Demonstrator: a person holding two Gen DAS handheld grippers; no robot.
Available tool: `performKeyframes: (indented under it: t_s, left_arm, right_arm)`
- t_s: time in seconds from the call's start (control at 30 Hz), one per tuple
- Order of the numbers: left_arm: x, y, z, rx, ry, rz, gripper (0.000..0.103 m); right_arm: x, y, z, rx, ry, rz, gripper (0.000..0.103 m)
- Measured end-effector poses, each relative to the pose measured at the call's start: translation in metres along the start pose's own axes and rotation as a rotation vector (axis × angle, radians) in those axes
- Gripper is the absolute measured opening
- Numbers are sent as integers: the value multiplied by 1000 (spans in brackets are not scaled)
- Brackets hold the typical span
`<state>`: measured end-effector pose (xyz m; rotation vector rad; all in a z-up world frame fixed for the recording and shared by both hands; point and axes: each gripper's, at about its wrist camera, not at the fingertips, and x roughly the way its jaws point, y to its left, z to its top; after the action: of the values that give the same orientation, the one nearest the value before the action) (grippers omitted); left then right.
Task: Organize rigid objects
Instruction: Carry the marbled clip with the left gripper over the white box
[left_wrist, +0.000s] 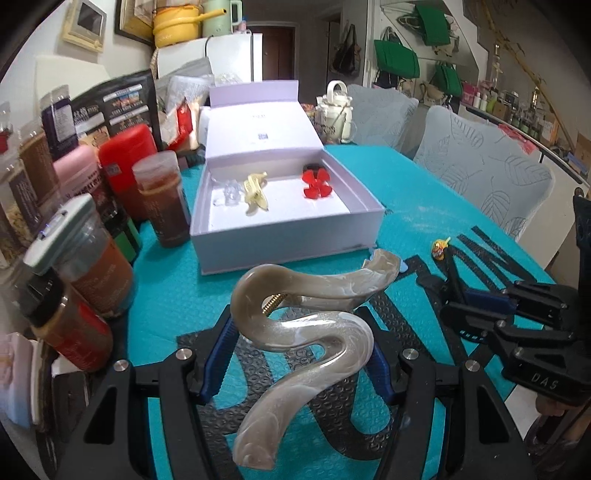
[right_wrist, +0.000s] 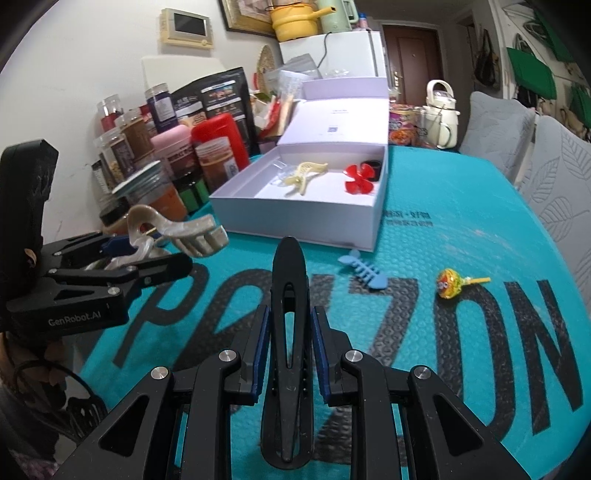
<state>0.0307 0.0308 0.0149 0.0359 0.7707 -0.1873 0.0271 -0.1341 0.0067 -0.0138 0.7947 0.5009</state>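
My left gripper is shut on a large marbled beige claw clip and holds it above the teal mat, in front of the box. The same left gripper and the claw clip show at the left of the right wrist view. My right gripper is shut on a long black hair clip that points toward the open lavender box. In the box lie a clear clip, a yellow clip and a red flower clip. The right gripper sits at the right edge.
On the mat lie a blue fishbone clip and a yellow lollipop, in front of the box and to its right. Jars and bottles crowd the table's left side. Grey padded chairs stand along the right. A cream kettle sits behind the box.
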Motion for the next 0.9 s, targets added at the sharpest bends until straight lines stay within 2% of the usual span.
performKeyframes:
  t_s: [0.4,0.9]
  left_arm:
    - [-15,1,32,0,-56,-16,63]
    - [-8,17,86,15,-113,-26,63]
  right_arm:
    - [-9,12,31,-67,-35,35,22]
    - [-3,10,93,-104,-97,31,22]
